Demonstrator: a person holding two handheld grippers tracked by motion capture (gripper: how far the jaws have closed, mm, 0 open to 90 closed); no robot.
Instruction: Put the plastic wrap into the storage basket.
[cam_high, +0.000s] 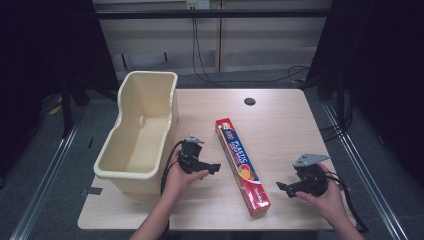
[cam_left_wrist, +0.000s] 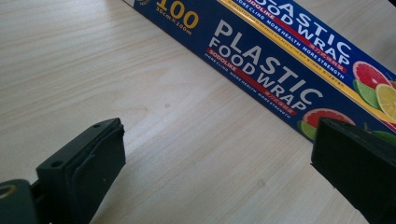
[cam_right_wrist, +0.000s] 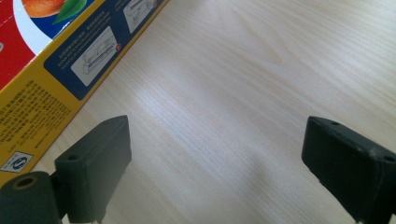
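Both tongs wide, empty; high view adds beige bin (cam_high: 142, 135) beside wrap box (cam_high: 242, 165)

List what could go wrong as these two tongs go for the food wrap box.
The plastic food wrap box is long and lies flat on the table; a grip at one end alone could let it tilt or slip. Both the left tongs and the right tongs are open and clear of it, so a sideways approach may just push it. The cream bin stands close by the left hand.

Left gripper (cam_left_wrist: 217, 172) jaws wide apart, nothing btwn; plastic wrap box (cam_left_wrist: 280, 60) across upper right, on tabletop (cam_left_wrist: 93, 70).
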